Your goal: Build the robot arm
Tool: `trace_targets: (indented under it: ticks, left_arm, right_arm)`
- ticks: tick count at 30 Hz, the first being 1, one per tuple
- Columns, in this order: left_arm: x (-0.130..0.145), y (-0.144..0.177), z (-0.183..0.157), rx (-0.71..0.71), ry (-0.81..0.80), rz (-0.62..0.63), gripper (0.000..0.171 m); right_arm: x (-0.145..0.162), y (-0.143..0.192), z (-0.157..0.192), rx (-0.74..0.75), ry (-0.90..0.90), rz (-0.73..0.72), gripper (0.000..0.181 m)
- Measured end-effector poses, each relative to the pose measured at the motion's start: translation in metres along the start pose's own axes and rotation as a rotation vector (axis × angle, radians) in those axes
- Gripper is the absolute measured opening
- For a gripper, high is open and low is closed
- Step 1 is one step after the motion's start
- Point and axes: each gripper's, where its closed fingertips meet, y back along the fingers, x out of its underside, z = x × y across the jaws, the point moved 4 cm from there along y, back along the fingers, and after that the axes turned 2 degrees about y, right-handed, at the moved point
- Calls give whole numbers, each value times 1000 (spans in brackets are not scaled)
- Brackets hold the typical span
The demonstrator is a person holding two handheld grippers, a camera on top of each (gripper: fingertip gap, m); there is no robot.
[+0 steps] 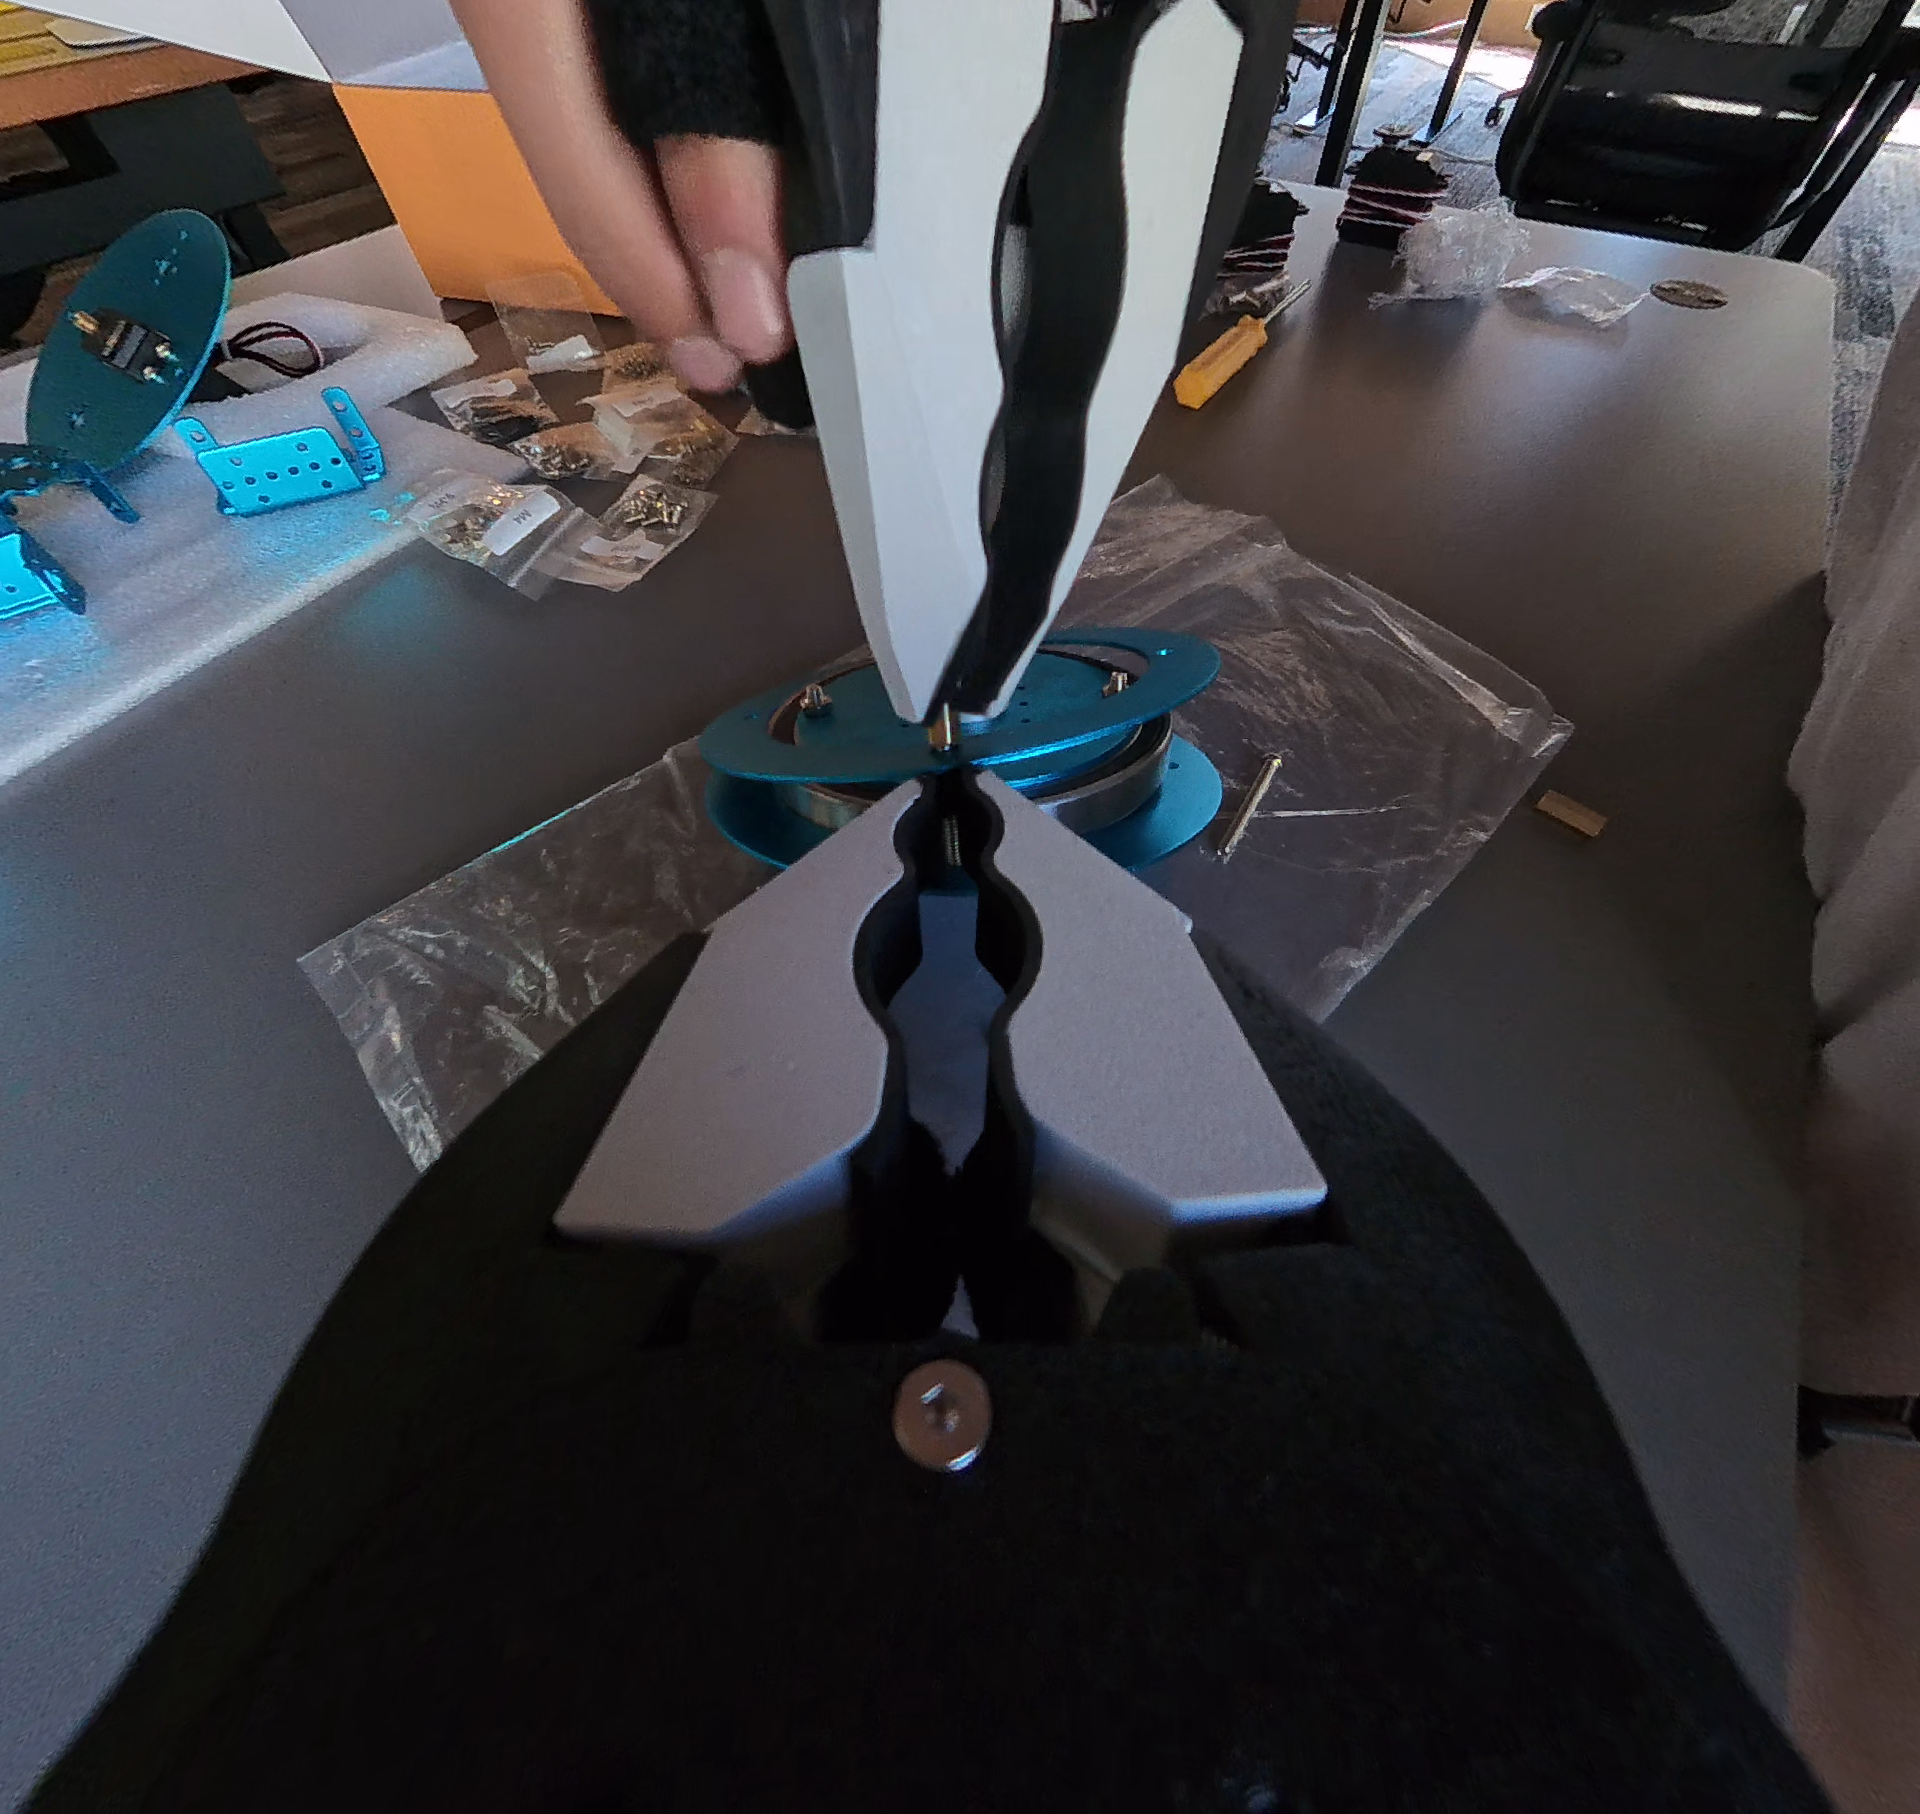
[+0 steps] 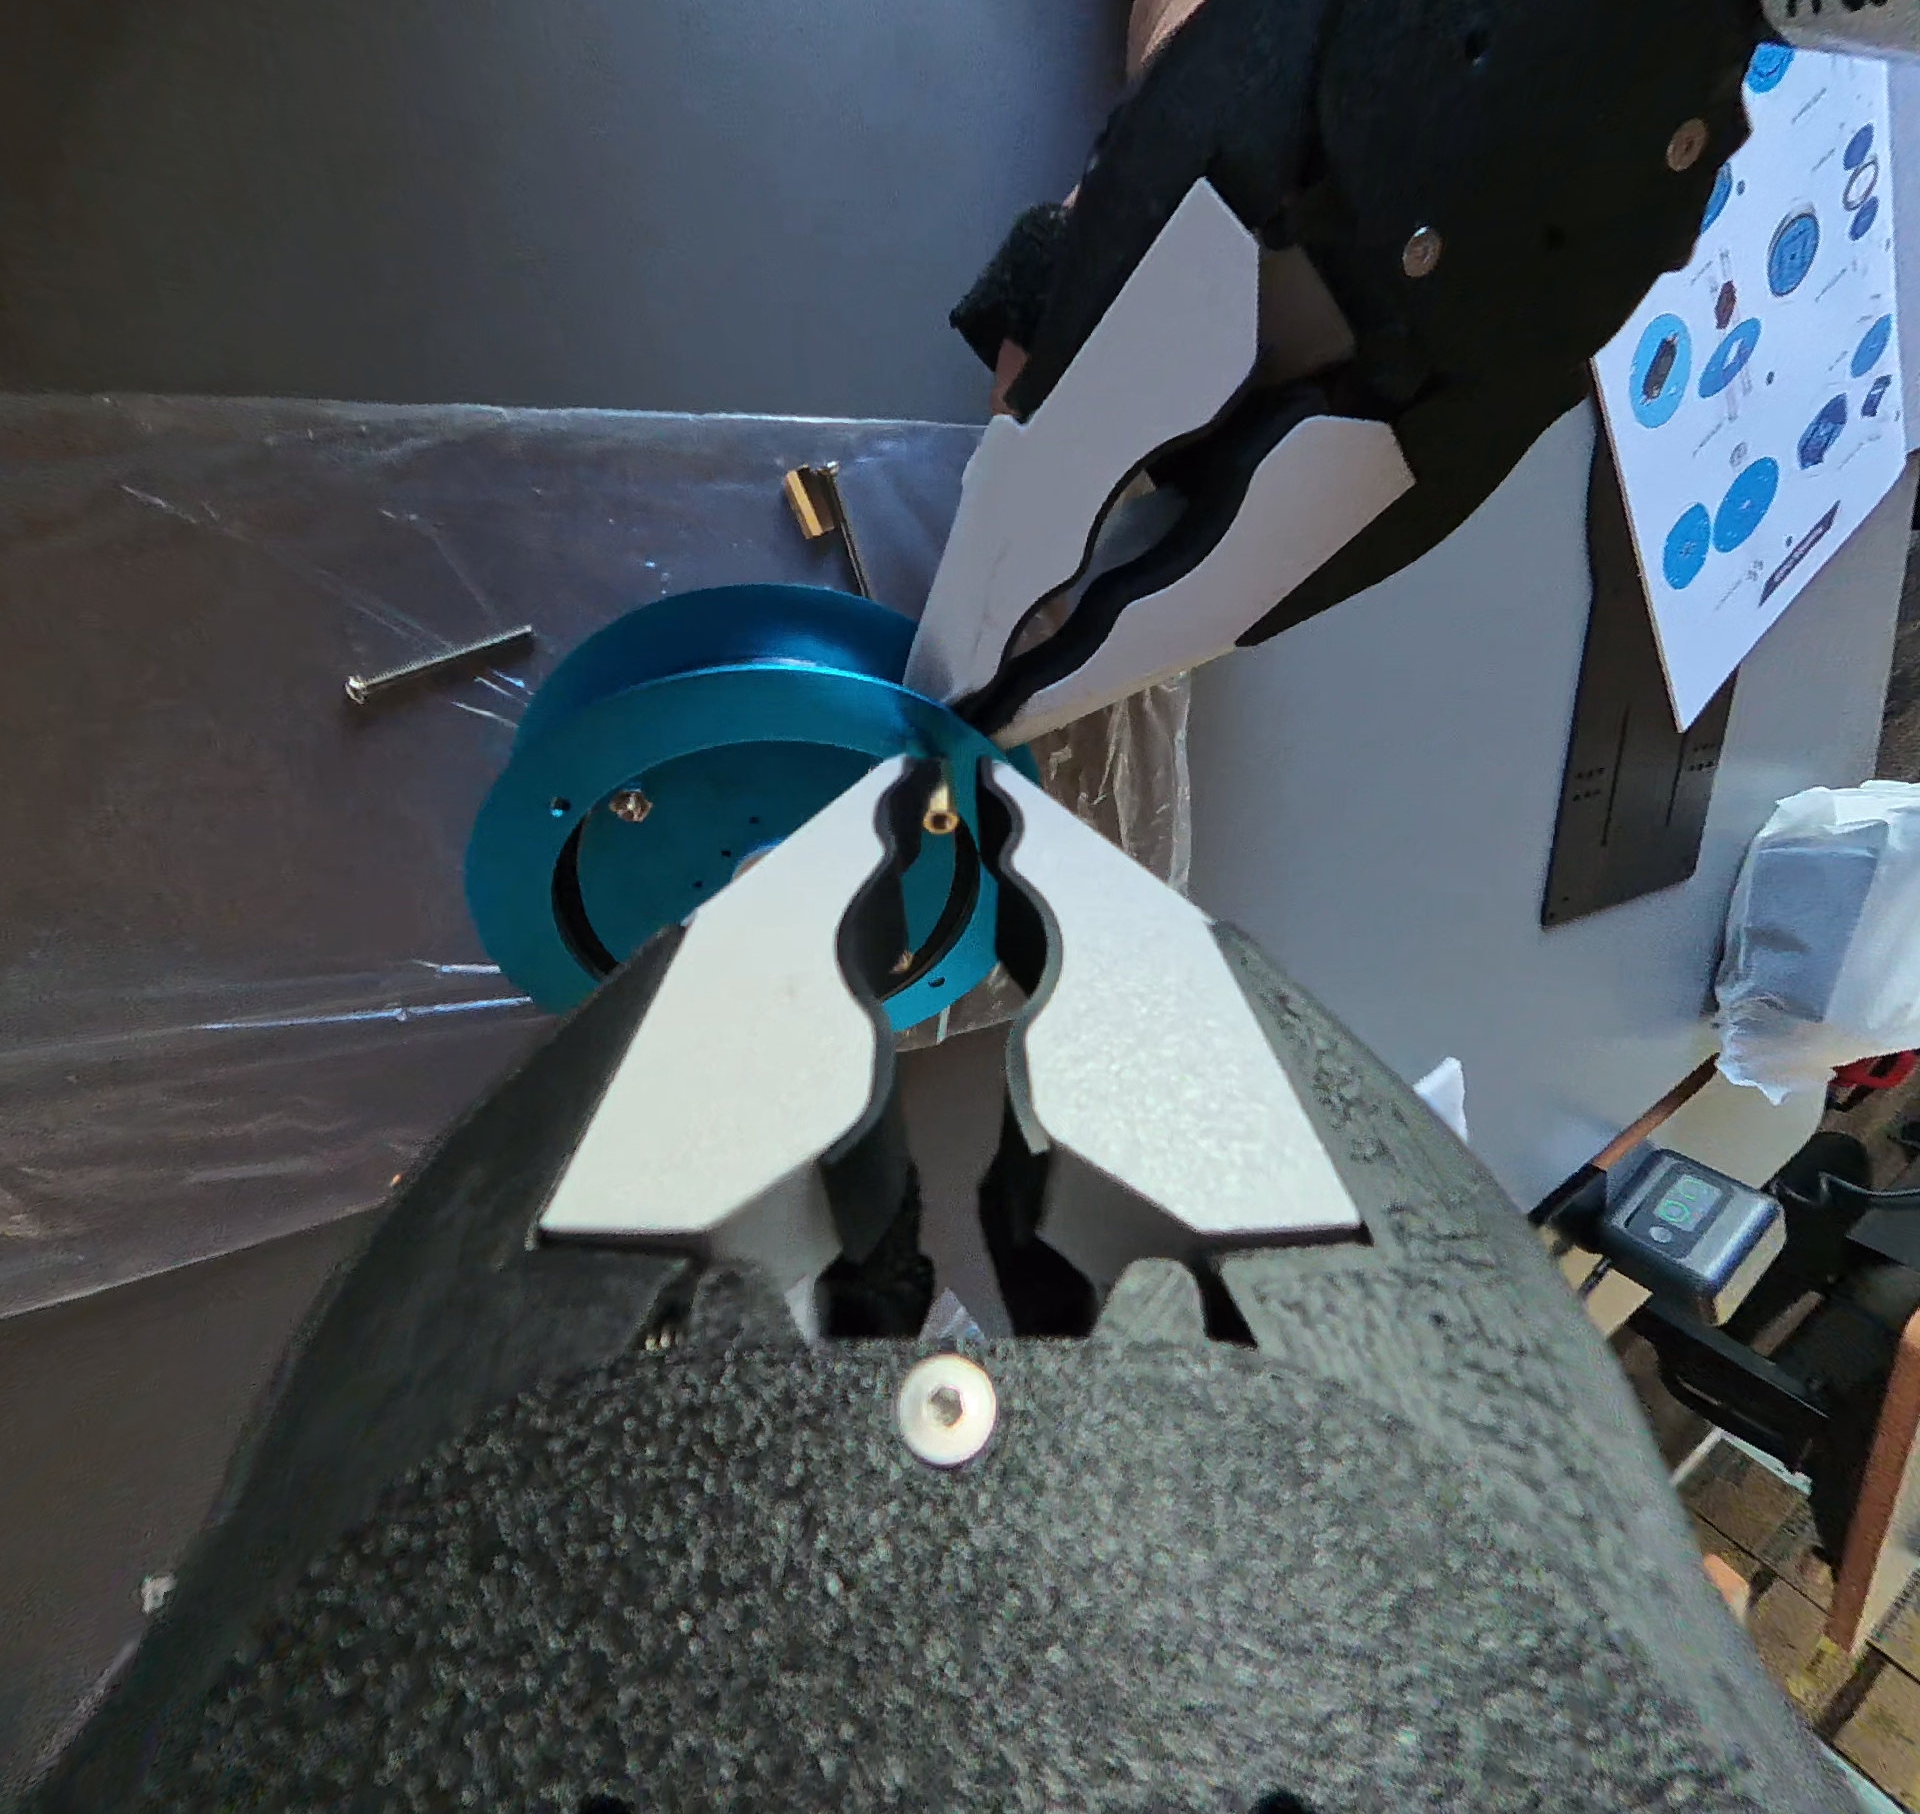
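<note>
Left gripper (image 1: pixel 943 796) pinching screw (image 1: pixel 945 829) under ring (image 1: pixel 1164 668); right gripper (image 2: pixel 940 777) pinching standoff (image 2: pixel 940 808) above it (two others seated). Loose screw (image 2: pixel 442 663) on plastic (image 2: pixel 208 829).

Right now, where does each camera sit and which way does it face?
Left wrist view: on the left gripper, looking level across the grey table at the blue metal ring assembly; own white fingers show.
Right wrist view: on the right gripper, looking down onto that assembly; own fingers show.
Both share the assembly, a brass standoff and the other gripper.
</note>
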Motion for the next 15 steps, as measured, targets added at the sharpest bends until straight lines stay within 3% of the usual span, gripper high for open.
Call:
trace_targets:
  ticks: [6,11,15]
  left_arm:
    - [0,0,0,2,-3,0,1]
    - [0,-1,0,2,1,2,1]
    - [0,-1,1,-4,2,4,1]
  right_arm:
    - [8,-2,5,4,98,93,16]
    - [3,-2,2,12,108,78,5]
    - [5,-4,-3,-95,-64,102,5]
